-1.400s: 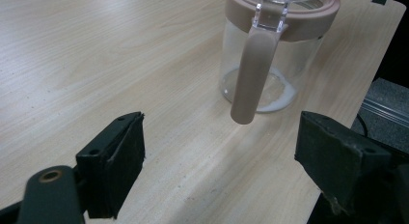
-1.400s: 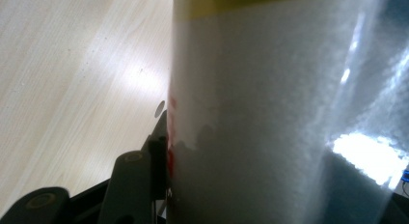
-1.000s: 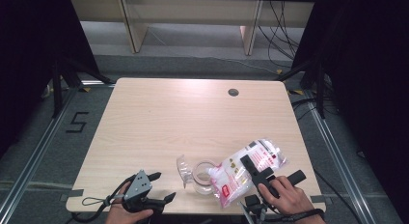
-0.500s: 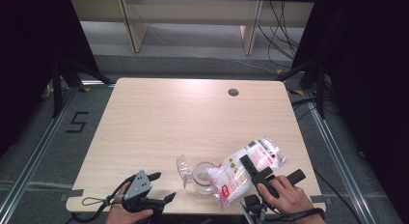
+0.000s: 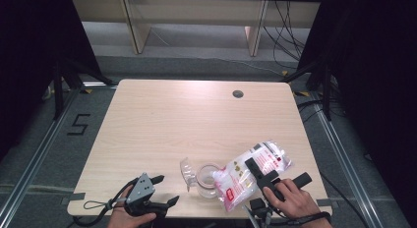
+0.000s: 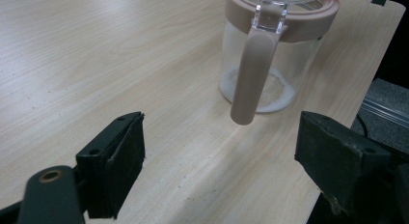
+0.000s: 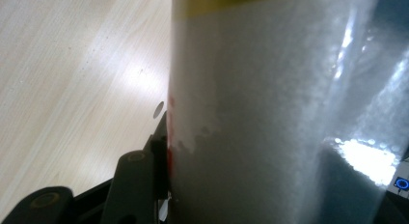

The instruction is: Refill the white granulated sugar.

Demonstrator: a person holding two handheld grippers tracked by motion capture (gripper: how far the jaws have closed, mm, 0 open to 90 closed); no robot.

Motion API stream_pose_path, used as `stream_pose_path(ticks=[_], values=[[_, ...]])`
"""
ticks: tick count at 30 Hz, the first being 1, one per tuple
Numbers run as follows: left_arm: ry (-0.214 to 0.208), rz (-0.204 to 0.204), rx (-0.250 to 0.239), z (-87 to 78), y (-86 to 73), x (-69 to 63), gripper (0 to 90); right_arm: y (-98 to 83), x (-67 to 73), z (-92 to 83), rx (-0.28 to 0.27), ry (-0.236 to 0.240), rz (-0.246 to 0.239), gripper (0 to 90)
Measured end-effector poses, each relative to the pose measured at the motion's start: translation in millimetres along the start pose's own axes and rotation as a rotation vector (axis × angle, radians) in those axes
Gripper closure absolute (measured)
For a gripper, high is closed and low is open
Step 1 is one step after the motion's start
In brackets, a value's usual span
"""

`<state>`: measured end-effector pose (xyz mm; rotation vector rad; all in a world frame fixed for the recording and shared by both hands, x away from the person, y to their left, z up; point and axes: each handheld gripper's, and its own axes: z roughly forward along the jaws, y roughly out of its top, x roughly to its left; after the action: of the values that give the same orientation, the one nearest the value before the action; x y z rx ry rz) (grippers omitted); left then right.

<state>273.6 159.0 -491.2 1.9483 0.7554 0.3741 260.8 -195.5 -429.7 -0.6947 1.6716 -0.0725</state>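
One jug, one bag on tabletop. My right tool clamps bag; my left tool gapes wide.

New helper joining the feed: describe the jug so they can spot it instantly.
On the light wooden table, look at the near edge, between the two claws. The clear plastic jug stands there upright, against the white-and-red plastic bag; its dusty-pink rim and handle set it apart.
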Motion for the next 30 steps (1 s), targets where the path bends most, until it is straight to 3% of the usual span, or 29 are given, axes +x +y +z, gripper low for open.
stream_pose_path(ticks=[1,7,8,9,10,15,16,17,22,23,24,25,26,27,30], values=[[-0.002,0.021,0.0,-0.1,0.5,1.3,17.5,0.1,0.2,-0.3,0.003,-0.004,-0.002,53.5],[-0.002,0.021,0.0,-0.5,0.7,1.6,17.5,-0.6,2.8,-0.6,0.012,-0.006,0.021,53.6],[-0.004,-0.018,-0.011,0.5,-0.1,-0.4,17.5,0.8,2.8,-1.6,0.023,0.006,0.042,53.7],[-0.004,-0.009,-0.005,-0.1,0.0,0.1,17.5,0.8,2.8,-1.6,0.023,0.006,0.042,53.7],[-0.005,-0.011,-0.01,0.3,-0.2,0.1,17.5,-0.4,0.6,-0.1,0.004,-0.002,-0.002,53.7],[-0.006,-0.01,-0.013,0.5,-0.2,0.1,17.5,-0.6,0.8,-0.6,0.001,-0.009,0.0,53.8],[-0.005,-0.001,-0.012,0.1,0.1,0.6,17.5,0.3,2.7,-2.2,0.021,0.0,0.041,53.9],[-0.004,-0.004,-0.014,0.0,0.0,0.5,17.5,-1.1,-0.7,-1.1,0.003,0.001,-0.005,53.9],[-0.005,-0.005,-0.01,-0.3,0.1,0.3,17.5,-1.7,-1.0,-2.0,0.004,-0.014,-0.001,54.0],[-0.005,-0.006,-0.014,0.2,-0.2,0.3,17.5,-2.3,0.8,-2.8,0.013,-0.016,0.019,54.0],[-0.005,-0.011,-0.012,0.4,-0.3,0.1,17.5,-2.3,-1.2,-2.2,0.005,-0.01,-0.002,54.0],[-0.004,-0.012,-0.011,0.4,-0.3,-0.1,17.5,-1.4,0.6,-3.6,0.023,0.002,0.032,54.0],[-0.007,-0.004,-0.013,0.2,0.0,0.4,17.5,-1.9,0.8,-3.5,0.024,0.002,0.031,54.0],[-0.006,-0.003,-0.014,0.1,0.1,0.5,17.6,-3.2,-0.8,-2.0,0.007,-0.009,-0.002,54.1],[-0.005,-0.006,-0.011,-0.3,0.1,0.3,17.6,-3.6,-0.6,-2.1,0.009,-0.008,0.001,54.1]])
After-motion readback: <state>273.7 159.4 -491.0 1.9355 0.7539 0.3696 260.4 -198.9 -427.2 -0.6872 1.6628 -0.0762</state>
